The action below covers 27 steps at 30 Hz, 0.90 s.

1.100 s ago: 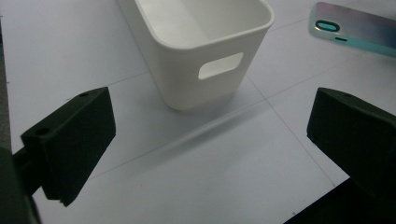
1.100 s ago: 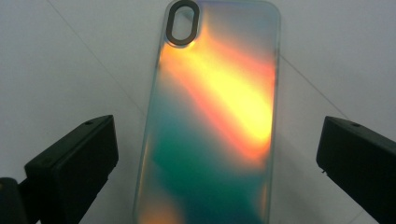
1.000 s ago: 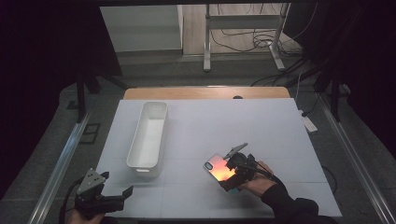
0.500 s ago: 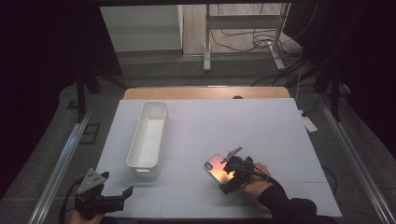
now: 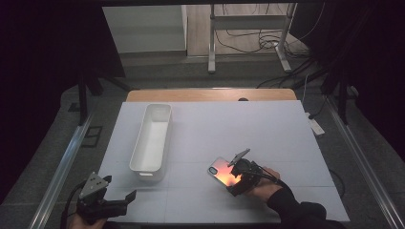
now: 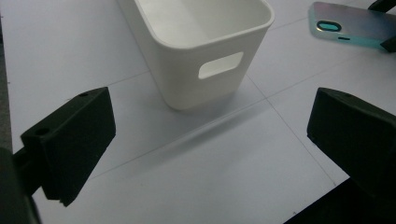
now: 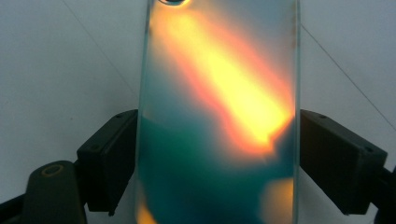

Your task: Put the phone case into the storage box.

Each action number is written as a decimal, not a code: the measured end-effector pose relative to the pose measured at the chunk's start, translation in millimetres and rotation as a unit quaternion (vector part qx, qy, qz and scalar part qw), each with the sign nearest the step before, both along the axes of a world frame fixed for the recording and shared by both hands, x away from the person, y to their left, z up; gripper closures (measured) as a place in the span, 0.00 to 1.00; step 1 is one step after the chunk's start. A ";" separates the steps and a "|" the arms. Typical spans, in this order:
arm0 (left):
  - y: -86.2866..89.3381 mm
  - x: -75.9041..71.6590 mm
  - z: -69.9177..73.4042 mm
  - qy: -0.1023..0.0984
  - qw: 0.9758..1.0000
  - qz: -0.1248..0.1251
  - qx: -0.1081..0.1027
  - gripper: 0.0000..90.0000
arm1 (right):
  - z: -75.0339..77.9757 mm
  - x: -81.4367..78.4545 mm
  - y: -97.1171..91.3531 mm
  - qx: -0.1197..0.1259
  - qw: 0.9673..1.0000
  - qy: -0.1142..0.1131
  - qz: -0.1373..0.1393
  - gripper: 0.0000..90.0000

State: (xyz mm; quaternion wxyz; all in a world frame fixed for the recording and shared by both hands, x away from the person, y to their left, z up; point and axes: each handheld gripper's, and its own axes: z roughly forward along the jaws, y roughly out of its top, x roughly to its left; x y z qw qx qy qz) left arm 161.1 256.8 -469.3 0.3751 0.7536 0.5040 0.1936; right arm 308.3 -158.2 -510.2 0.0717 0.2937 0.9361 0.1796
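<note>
Left gripper [image 5: 125,199] at the bench's [image 5: 267,129] near left corner, jaws spread wide, nothing between them, pointing toward the white bin [image 6: 201,42]. Right gripper [image 5: 228,178] near the near edge, right of centre, jaws just been closing, now pressing both long edges of the phone case [image 7: 217,116]. Case lying flat on the bench, iridescent orange and teal, camera cutout at its far end. Farther off, bin standing lengthwise left of centre, well apart from the case.
</note>
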 end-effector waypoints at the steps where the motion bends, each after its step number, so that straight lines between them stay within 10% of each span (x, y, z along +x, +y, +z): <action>1: -0.2 -0.1 0.1 0.000 1.000 0.000 0.000 0.02 | 0.3 -0.3 -0.2 0.000 1.000 0.000 -0.001 0.19; 27: -6.5 1.0 0.3 0.004 1.000 0.001 0.031 0.01 | 27.3 -0.3 -18.4 0.088 0.996 -0.026 0.001 0.19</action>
